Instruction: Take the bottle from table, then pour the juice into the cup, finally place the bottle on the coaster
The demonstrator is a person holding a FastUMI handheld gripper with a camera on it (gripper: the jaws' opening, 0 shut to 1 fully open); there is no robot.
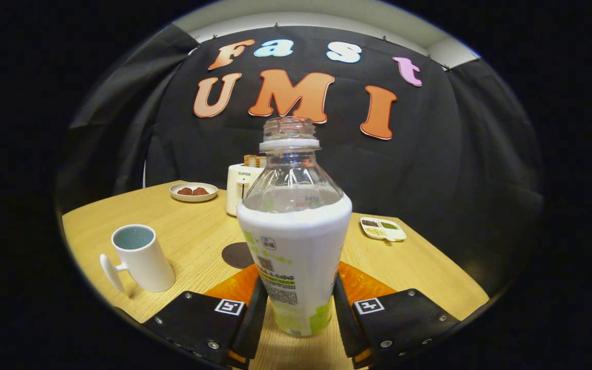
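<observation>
gripper (296, 303) fingers pinching bottle (294, 241) low on its body, both sides | bottle upright, cap off, probably just off table (183, 236) | cup (140, 257) ahead-left, well apart | coaster (238, 255) just beyond bottle

Tool (296, 308) level, fingers (255, 313) pressed against both sides of bottle (296, 246)

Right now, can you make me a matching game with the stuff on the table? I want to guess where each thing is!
Things:
1. bottle
2. cup
3. coaster
4. toaster

Places:
A. far behind the bottle, bread sticking out on top
B. between the fingers of the tool
C. flat on the table, partly hidden by the bottle
D. beside the coaster, handle facing away from it

Pairs: 1-B, 2-D, 3-C, 4-A
</observation>
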